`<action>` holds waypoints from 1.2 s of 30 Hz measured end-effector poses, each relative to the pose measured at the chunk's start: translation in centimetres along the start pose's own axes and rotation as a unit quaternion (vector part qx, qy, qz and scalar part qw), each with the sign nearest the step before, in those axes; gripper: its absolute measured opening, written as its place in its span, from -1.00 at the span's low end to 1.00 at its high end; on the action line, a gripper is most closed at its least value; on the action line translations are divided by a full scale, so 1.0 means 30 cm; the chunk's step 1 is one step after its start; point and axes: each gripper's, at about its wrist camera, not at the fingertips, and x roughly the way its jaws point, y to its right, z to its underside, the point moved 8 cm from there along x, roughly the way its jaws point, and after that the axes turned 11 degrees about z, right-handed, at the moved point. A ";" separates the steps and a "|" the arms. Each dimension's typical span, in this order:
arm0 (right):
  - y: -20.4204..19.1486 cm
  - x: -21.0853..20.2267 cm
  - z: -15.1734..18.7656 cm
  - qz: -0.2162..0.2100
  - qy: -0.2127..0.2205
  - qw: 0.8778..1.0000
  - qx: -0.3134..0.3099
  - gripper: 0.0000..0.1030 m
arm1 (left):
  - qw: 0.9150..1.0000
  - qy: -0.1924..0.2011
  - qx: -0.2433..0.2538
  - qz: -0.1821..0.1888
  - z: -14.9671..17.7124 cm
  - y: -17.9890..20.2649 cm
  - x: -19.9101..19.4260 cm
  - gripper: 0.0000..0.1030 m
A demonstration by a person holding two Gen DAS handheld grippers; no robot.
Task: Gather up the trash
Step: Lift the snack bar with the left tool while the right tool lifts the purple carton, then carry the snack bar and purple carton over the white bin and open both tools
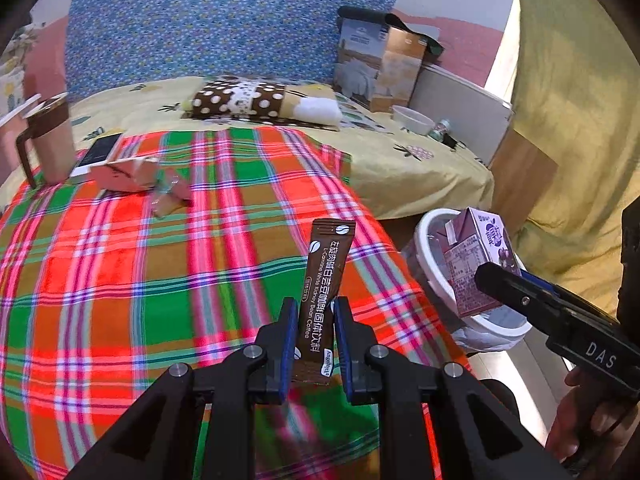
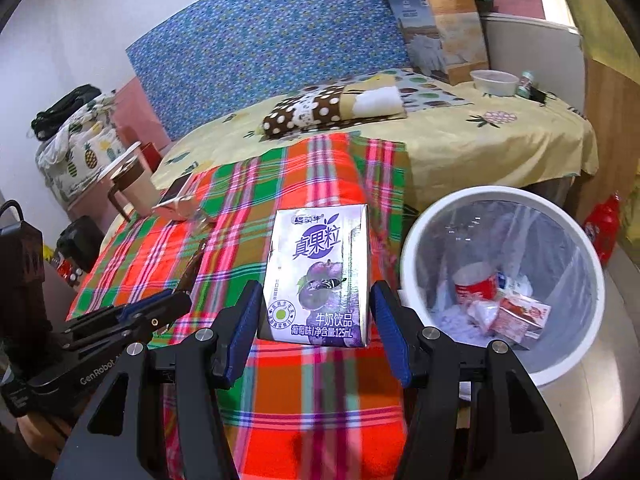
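Your left gripper pinches a brown coffee stick sachet between its blue pads, the sachet standing nearly upright over the plaid cloth; its lower end sits low between the pads, so you cannot see how deep the grip goes; your right gripper holds a purple milk drink carton upright, jaws spread wide to its 2 sides, and the pads look pressed on it, though the contact itself is hard to make out; in the left view only 1 finger of that gripper shows, crossing the carton just above the white trash bin, and a hand is cut off at the frame edge; the bin stands on the floor beside the bed, lined with a clear bag, with a red can and crumpled packaging at its bottom, partly veiled by the liner; on the plaid cloth's far-left corner lie a pink carton and a clear wrapper, both blurred, next to a phone and a lidded mug; the cloth covers a bed with a yellow pineapple sheet, a polka-dot pillow, a blue patterned headboard, a cardboard box and a small white bowl; a yellow curtain hangs at the right
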 end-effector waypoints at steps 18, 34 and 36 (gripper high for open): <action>0.357 -0.012 0.022 0.086 -0.004 0.993 0.083 0.11 | 0.992 -0.048 0.077 0.088 -0.051 0.330 0.278 -0.63; 0.490 0.049 0.067 0.121 -0.050 0.988 0.084 0.13 | 0.979 -0.097 0.102 0.149 -0.022 0.504 0.497 -0.63; 0.492 0.049 0.070 0.122 -0.049 0.988 0.082 0.13 | 0.978 -0.096 0.101 0.153 -0.025 0.513 0.511 -0.63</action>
